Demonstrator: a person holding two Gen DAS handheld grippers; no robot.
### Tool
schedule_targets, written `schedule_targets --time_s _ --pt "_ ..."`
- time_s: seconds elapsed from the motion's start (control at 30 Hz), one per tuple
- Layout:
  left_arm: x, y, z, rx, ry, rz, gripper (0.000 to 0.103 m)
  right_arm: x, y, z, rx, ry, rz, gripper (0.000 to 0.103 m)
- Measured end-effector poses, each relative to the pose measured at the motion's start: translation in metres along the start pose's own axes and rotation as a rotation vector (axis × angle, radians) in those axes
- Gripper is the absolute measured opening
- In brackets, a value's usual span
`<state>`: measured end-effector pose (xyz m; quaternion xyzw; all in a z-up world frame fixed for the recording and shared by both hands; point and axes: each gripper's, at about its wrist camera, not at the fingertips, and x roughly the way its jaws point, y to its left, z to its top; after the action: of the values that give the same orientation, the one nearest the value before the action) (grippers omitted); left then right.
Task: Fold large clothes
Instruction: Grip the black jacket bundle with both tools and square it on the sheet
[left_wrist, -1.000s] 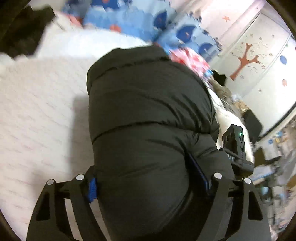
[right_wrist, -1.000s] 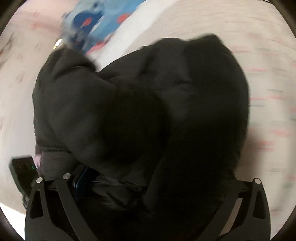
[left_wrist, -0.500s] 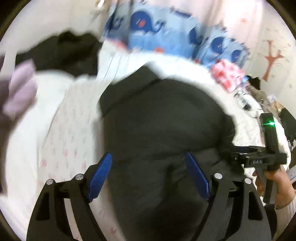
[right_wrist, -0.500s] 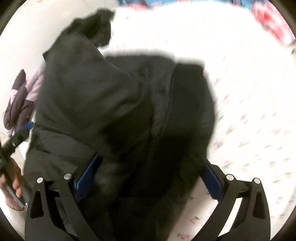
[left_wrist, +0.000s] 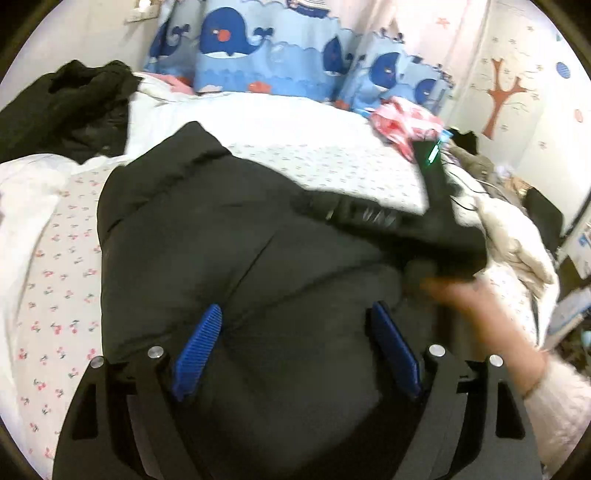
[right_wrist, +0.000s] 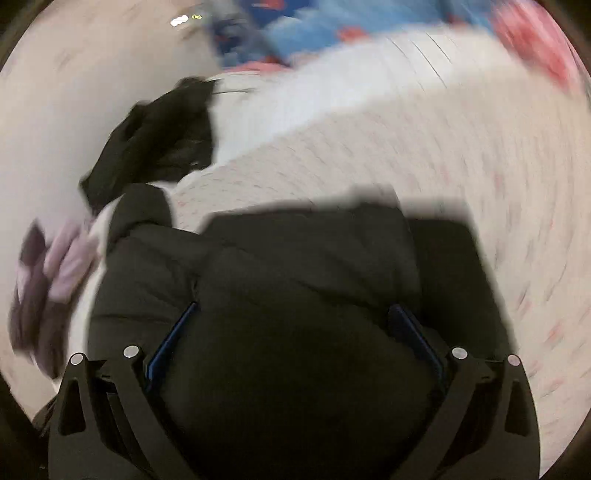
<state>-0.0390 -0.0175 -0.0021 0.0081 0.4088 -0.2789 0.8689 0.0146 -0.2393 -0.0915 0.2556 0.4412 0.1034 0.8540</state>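
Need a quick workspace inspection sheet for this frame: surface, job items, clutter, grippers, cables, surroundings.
Surface: bed sheet, white with small floral print.
Job's things: black puffer jacket lying on the sheet, bulky.
Clutter: dark clothes pile at back left; red-white fabric; lilac garment.
Grippers: left gripper open over jacket; right gripper open, blurred.
Cables: nothing seen clearly.
Surroundings: whale-print curtain; tree wall decal.

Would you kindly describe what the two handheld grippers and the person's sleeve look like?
Each gripper, left gripper and right gripper, has black skeletal fingers with silver pivot bolts and ribbed blue pads. The right one's body carries a green light. The sleeve is cream knit.
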Motion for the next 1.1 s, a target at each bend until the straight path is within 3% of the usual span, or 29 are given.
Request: schedule_targets --time_s 0.17,0.3,0.37,0.4,0.43,0.47,0.53,0.67,0.73,0.8,0.9,1.0,1.03,1.1 --pt "0.011 -0.015 0.008 0.033 0.030 0.014 0.080 -0.012 0.005 -0.003 -0.034 0.060 -0.058 0.096" --pt "-0.007 -0.001 0.010 -0.050 -0.001 0.000 0.080 -0.080 0.044 -0.026 -0.137 -0.070 0.014 0.095" --pt "-0.018 0.009 0.007 -0.093 -0.021 -0.007 0.080 -0.109 0.060 -0.063 -0.252 -0.080 0.013 0.095" --pt "-0.023 0.016 0.006 -0.119 -0.032 -0.011 0.080 -0.106 0.064 -0.075 -0.275 -0.051 -0.022 0.096" --pt "-0.026 0.020 0.005 -0.136 -0.035 -0.009 0.081 -0.094 0.060 -0.095 -0.297 0.031 -0.079 0.096" --pt "-0.026 0.024 0.003 -0.146 -0.031 -0.005 0.081 -0.080 0.052 -0.111 -0.284 0.102 -0.080 0.096" --pt "-0.021 0.027 0.001 -0.150 -0.006 0.000 0.081 -0.067 0.040 -0.127 -0.242 0.162 -0.078 0.096" --pt "-0.013 0.014 -0.004 -0.083 0.029 0.088 0.081 -0.088 0.054 -0.121 -0.272 0.179 -0.135 0.095" --pt "-0.021 0.010 -0.002 -0.074 0.010 0.064 0.081 -0.117 0.066 -0.114 -0.303 0.092 -0.157 0.095" --pt "-0.025 0.010 0.003 -0.082 0.004 0.061 0.081 -0.149 0.086 -0.092 -0.344 -0.069 -0.193 0.095" --pt "-0.026 0.010 0.012 -0.085 0.005 0.060 0.081 -0.161 0.110 -0.049 -0.372 -0.232 -0.092 0.096" --pt "-0.020 0.013 0.008 -0.095 0.005 0.035 0.081 -0.124 0.106 -0.015 -0.322 -0.185 0.093 0.096" --pt "-0.016 0.016 0.004 -0.100 0.013 0.035 0.081 -0.104 0.097 -0.006 -0.288 -0.147 0.098 0.096" --pt "-0.010 0.019 -0.001 -0.092 0.020 0.037 0.081 -0.053 0.072 -0.003 -0.252 -0.041 -0.039 0.095"
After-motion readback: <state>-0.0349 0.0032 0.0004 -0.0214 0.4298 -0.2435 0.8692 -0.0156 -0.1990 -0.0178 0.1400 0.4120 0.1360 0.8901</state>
